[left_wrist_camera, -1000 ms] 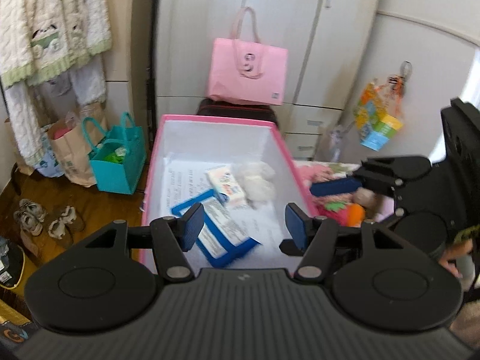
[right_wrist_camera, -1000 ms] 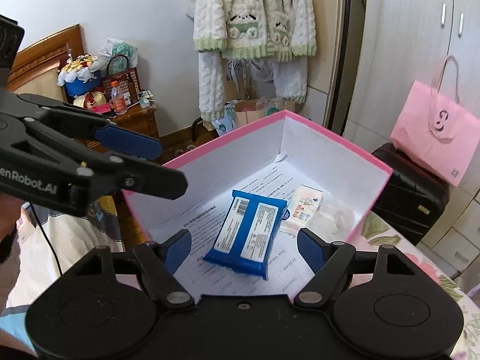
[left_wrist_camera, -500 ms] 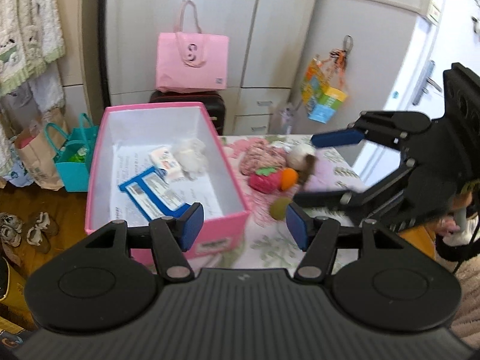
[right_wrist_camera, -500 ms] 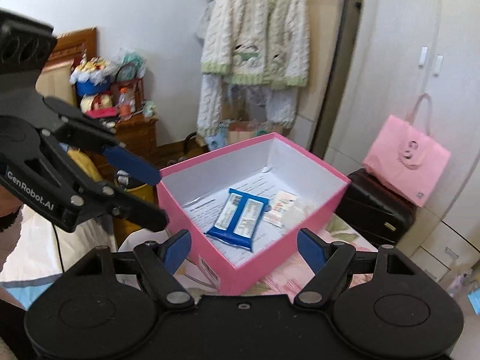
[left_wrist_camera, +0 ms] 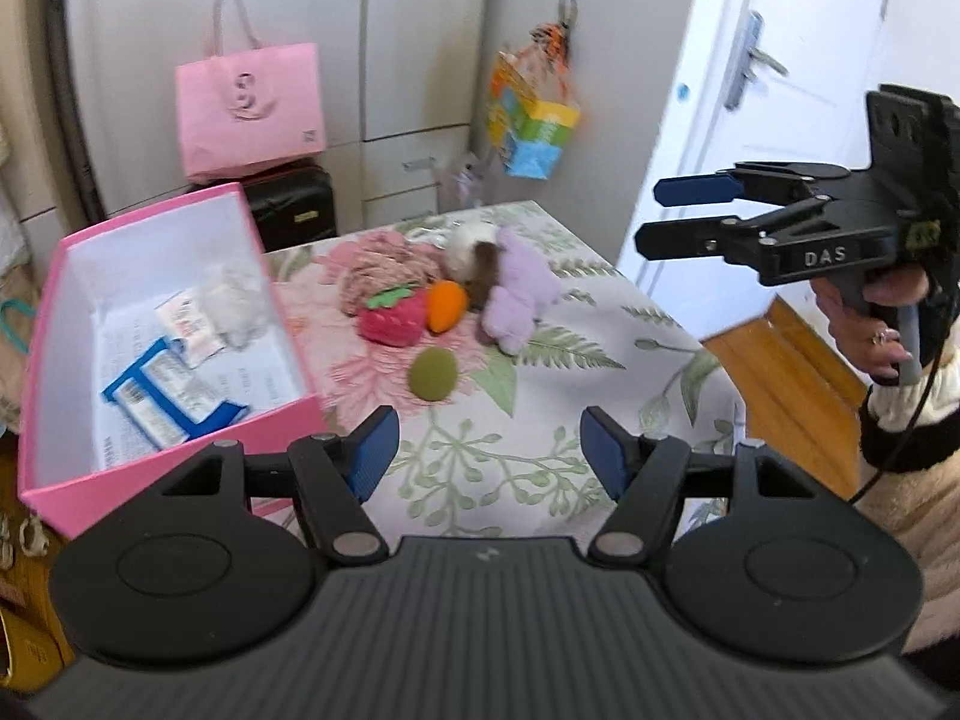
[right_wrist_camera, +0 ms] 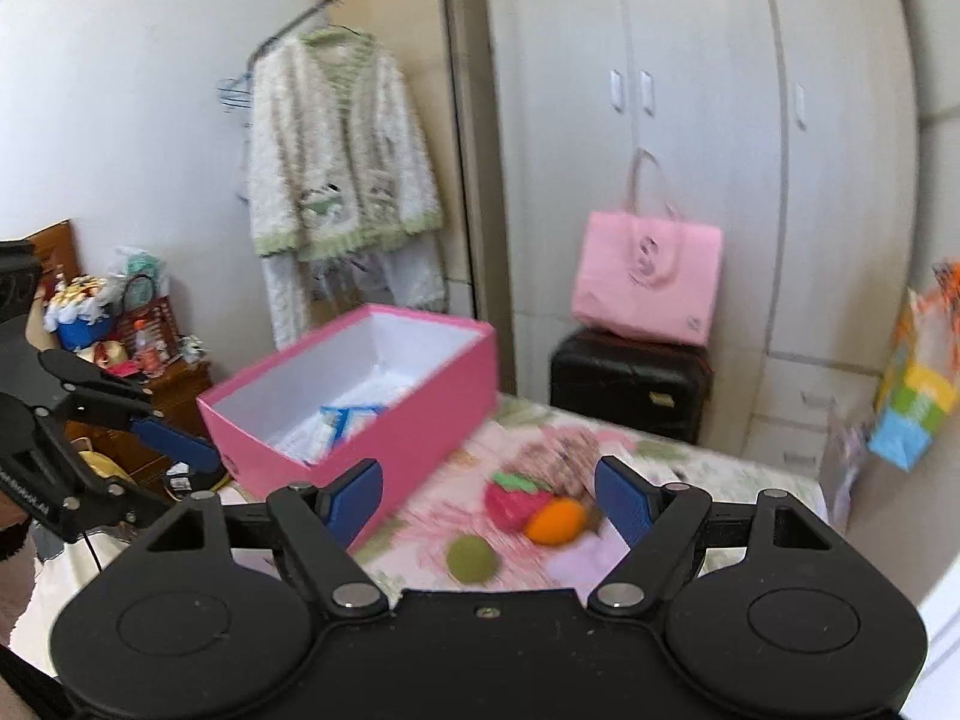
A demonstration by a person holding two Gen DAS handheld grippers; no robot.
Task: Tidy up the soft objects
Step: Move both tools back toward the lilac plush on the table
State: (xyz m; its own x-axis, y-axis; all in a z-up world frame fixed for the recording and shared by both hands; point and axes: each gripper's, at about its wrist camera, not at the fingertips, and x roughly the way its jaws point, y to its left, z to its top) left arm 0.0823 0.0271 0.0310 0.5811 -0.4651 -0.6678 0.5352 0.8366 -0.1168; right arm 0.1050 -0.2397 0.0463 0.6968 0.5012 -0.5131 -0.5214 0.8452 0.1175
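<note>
Both views are swung from the pink box [left_wrist_camera: 150, 354] toward the plush toys [left_wrist_camera: 516, 294] — left gripper [left_wrist_camera: 489, 450] and right gripper [right_wrist_camera: 489, 495] are held spread, empty, nothing between.

A tall pale wardrobe [right_wrist_camera: 690, 120] with small handles fills the far wall, drawers at its foot. Against it stands a black suitcase [right_wrist_camera: 630, 381] carrying a pink tote bag [right_wrist_camera: 645, 279]. A colourful paper bag [left_wrist_camera: 531, 120] hangs on the wardrobe's right side, beside a white door [left_wrist_camera: 774, 60] with a metal lever handle. A knitted cream cardigan [right_wrist_camera: 342, 156] hangs from a rail against the white wall [right_wrist_camera: 120, 90], with a cluttered wooden cabinet [right_wrist_camera: 162, 396] below. The floor [left_wrist_camera: 780, 354] is wood. A floral cloth covers the bench [left_wrist_camera: 540, 414]. Daylight is soft and even.
</note>
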